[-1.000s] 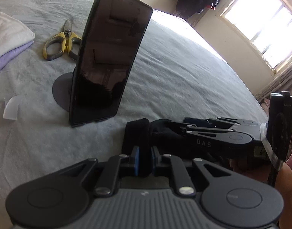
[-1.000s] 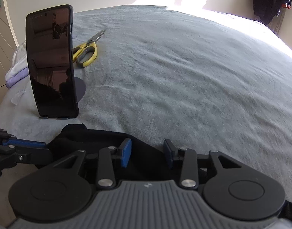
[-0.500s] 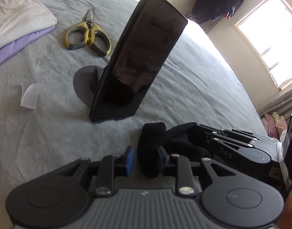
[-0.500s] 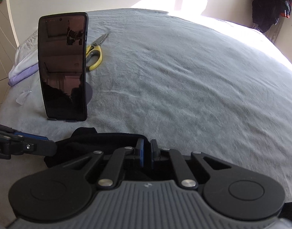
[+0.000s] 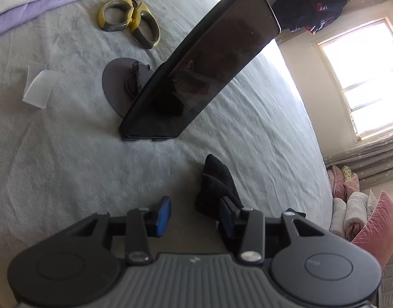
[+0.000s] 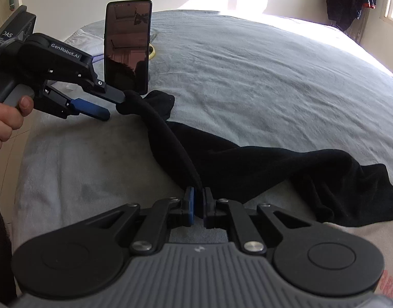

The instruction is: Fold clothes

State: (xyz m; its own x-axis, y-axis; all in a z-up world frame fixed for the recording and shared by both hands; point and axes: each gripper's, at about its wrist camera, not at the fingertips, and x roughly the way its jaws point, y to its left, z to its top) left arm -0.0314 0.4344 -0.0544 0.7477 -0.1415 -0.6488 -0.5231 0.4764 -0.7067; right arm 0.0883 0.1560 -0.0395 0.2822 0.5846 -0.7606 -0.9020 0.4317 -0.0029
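Black garment (image 6: 260, 164) lies rumpled, unfolded, on near edge of bed (image 6: 247, 77). Right gripper (image 6: 197, 205) clenched on its hem; left gripper (image 5: 195, 214) released, 1 finger touching cloth. Folding remains.

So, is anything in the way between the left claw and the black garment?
Nothing visible. The left claw is open right at the black garment, one finger touching its bunched end. The phone stands just behind, not between. The right claw is pinching the fabric.
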